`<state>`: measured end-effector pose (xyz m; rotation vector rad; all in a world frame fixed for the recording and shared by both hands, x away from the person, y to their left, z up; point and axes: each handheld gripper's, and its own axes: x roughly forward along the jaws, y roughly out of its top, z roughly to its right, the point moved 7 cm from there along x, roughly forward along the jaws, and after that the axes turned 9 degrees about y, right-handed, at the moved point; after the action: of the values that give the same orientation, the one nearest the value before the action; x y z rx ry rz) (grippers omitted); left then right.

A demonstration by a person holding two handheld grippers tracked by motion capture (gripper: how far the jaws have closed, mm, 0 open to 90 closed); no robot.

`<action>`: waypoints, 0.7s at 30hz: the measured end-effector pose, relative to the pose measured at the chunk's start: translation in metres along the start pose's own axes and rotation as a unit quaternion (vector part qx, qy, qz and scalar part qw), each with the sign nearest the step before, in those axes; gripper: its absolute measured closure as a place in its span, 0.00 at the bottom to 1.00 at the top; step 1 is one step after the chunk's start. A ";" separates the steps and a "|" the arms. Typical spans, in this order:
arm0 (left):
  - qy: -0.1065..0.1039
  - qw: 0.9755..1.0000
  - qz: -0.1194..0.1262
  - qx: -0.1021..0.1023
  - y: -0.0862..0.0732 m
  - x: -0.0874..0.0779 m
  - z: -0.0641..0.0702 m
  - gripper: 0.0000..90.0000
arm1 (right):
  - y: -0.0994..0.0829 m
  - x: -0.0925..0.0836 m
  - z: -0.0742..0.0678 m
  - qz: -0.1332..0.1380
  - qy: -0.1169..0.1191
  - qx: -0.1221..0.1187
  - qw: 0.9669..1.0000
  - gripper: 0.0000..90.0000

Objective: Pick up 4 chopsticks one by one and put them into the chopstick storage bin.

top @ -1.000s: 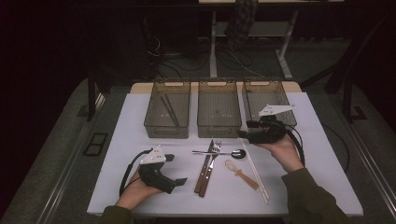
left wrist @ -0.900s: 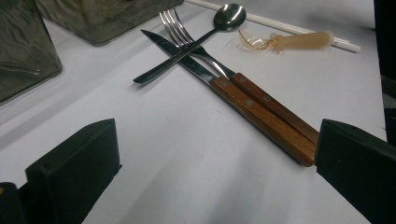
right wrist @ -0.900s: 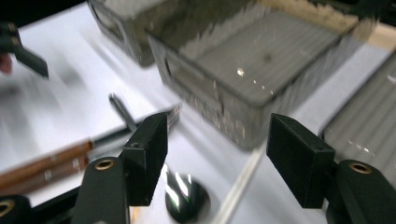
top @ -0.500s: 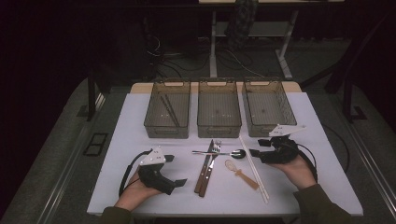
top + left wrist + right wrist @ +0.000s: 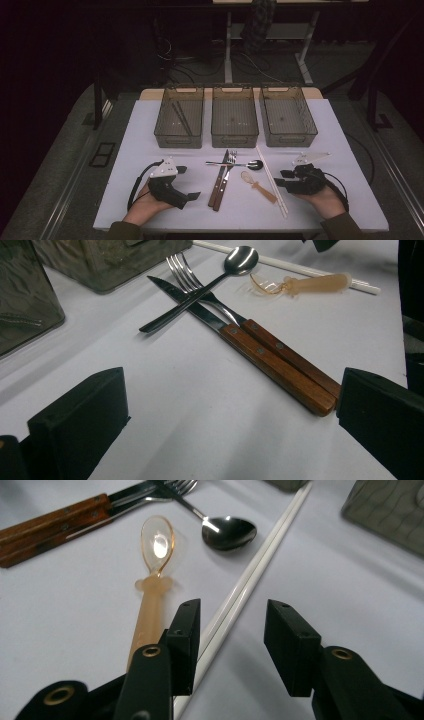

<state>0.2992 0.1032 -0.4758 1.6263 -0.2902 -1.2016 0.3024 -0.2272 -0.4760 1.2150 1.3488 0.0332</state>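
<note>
Two white chopsticks (image 5: 248, 577) lie on the table (image 5: 340, 150) just ahead of my right gripper (image 5: 230, 642), their long axis running away from my fingers and passing under the gap near the left pad. My right hand is far nearer to them than my left. Those jaws stand partly apart and have just been closing, pressing on nothing yet. My left gripper (image 5: 225, 440) rests wide open near the wooden-handled knife (image 5: 260, 352), holding nothing.
</note>
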 end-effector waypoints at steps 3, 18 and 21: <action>0.000 1.000 -0.001 0.000 0.000 0.000 0.000 0.00 | -0.003 0.005 -0.003 -0.010 0.005 -0.002 1.000 0.67; -0.002 1.000 -0.001 0.003 0.000 0.001 0.001 0.00 | -0.006 0.023 -0.006 -0.048 -0.010 -0.010 0.999 0.73; -0.002 1.000 -0.001 0.003 0.000 0.001 0.001 0.00 | -0.006 0.025 -0.007 -0.052 -0.014 -0.011 0.998 0.74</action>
<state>0.2985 0.1019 -0.4756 1.6295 -0.2955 -1.2058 0.3010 -0.2100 -0.4959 1.1214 1.3813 -0.0429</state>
